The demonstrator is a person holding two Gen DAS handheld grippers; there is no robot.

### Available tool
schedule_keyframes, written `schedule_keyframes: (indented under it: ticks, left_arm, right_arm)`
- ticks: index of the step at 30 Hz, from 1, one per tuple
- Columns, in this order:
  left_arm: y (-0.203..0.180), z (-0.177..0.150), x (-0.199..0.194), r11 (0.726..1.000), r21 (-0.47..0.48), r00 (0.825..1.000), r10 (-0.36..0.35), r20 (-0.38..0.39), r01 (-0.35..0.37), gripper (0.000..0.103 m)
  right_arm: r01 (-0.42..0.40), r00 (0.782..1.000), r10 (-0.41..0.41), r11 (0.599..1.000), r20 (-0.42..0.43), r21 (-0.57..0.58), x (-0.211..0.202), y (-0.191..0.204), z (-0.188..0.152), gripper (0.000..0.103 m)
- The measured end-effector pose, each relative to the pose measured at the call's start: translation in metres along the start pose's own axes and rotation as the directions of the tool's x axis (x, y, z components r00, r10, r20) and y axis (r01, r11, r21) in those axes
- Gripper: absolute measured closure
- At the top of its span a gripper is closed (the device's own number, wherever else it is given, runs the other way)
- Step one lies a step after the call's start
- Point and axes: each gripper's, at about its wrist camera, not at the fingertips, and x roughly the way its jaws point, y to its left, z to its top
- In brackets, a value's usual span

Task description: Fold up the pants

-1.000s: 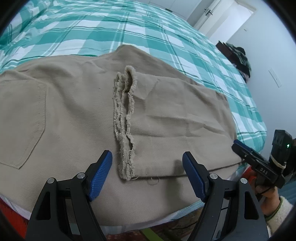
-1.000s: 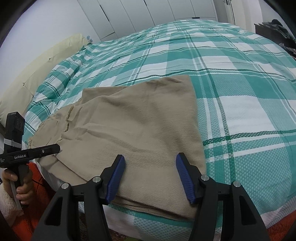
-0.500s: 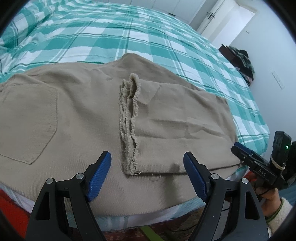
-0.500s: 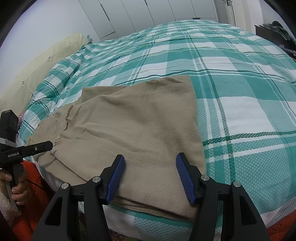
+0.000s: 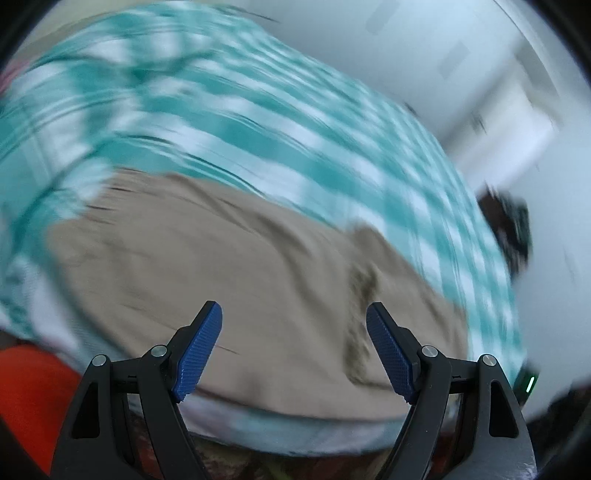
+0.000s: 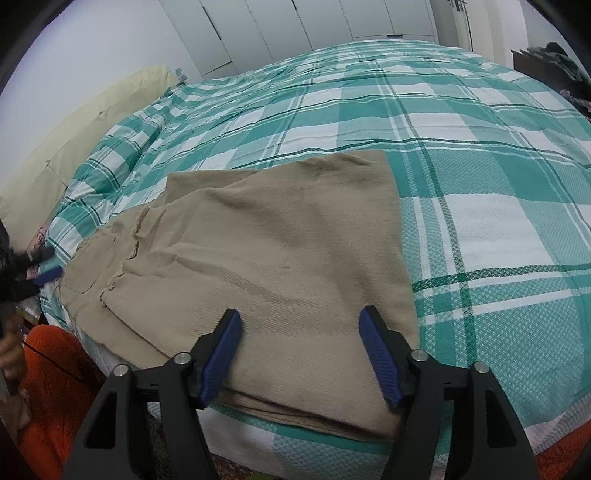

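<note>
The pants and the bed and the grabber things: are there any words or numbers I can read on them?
No, there is nothing to read.
Pants: plain tan cloth, no label showing.
Bedspread: only green and white checks.
Right gripper: no writing on its blue fingers, jaws opening over the pants.
Left gripper: no writing either; its view is all blurred.
Left gripper seen at the right view's edge: too blurred to tell.

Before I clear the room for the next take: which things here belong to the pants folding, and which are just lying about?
Part of the job:
- tan pants, folded on the bed
- left gripper, open, empty
- right gripper, jaws opening, nothing between them
- checked bedspread, the work surface

Just lying about:
- cream pillow
- dark clothes pile
- white wardrobe doors
</note>
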Motion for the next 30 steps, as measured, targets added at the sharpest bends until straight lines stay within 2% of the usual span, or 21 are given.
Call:
schedule_keyframes:
  ticks: [2,3,6,8,9,11,14,21,23,25,27,30]
  left_arm:
    - [0.048,0.015,-0.021,0.988,-0.154,0.998,0.02,0.055,-0.011,0.02]
    - [0.062,0.017,-0.025,0.979,-0.202,0.997,0.026,0.067,-0.012,0.02]
    - [0.121,0.017,-0.039,0.913,-0.407,0.995,0.025,0.101,0.018,0.02]
    - [0.147,0.011,-0.039,0.87,-0.492,0.995,0.016,0.103,0.037,0.02]
    - [0.151,0.008,-0.036,0.86,-0.51,0.995,0.018,0.099,0.035,0.021]
    - [0.154,0.004,-0.025,0.853,-0.522,0.997,0.015,0.081,0.029,0.023]
    - [0.148,0.002,-0.007,0.863,-0.505,0.999,0.006,0.044,0.018,0.033]
    - [0.163,-0.005,0.017,0.855,-0.515,0.998,0.061,-0.019,-0.062,0.044]
    - [0.166,-0.007,0.016,0.853,-0.521,0.999,0.04,-0.005,-0.037,0.052]
    - [0.164,-0.006,0.013,0.862,-0.507,1.0,0.016,0.019,-0.004,0.068]
    - [0.163,-0.004,0.013,0.871,-0.492,0.999,0.018,0.037,0.003,0.07]
    - [0.167,-0.005,0.016,0.861,-0.509,0.999,0.011,0.044,0.013,0.07]
  right_arm:
    - [0.002,1.0,-0.002,1.0,-0.005,-0.013,0.001,0.003,0.001,0.028]
    - [0.001,1.0,-0.002,1.0,-0.007,-0.014,0.002,0.004,0.001,0.027]
    - [-0.007,1.0,0.007,1.0,-0.012,-0.012,0.002,0.005,0.002,0.022]
    - [-0.007,1.0,0.007,1.0,-0.01,-0.011,0.003,0.006,0.002,0.021]
    - [-0.008,1.0,0.008,1.0,-0.01,-0.011,0.003,0.006,0.002,0.02]
    - [-0.011,1.0,0.011,1.0,-0.012,-0.011,0.003,0.007,0.002,0.02]
    - [-0.016,1.0,0.016,1.0,-0.013,-0.01,0.002,0.006,0.003,0.02]
    - [-0.012,1.0,0.012,1.0,-0.009,-0.013,0.002,0.006,0.003,0.02]
    - [-0.011,1.0,0.011,1.0,-0.009,-0.014,0.002,0.006,0.003,0.02]
    - [-0.011,1.0,0.011,1.0,-0.01,-0.015,0.002,0.006,0.003,0.019]
    - [-0.01,1.0,0.009,1.0,-0.009,-0.019,0.002,0.007,0.002,0.017]
    - [-0.001,1.0,0.001,0.999,-0.01,-0.032,0.003,0.009,0.002,0.014]
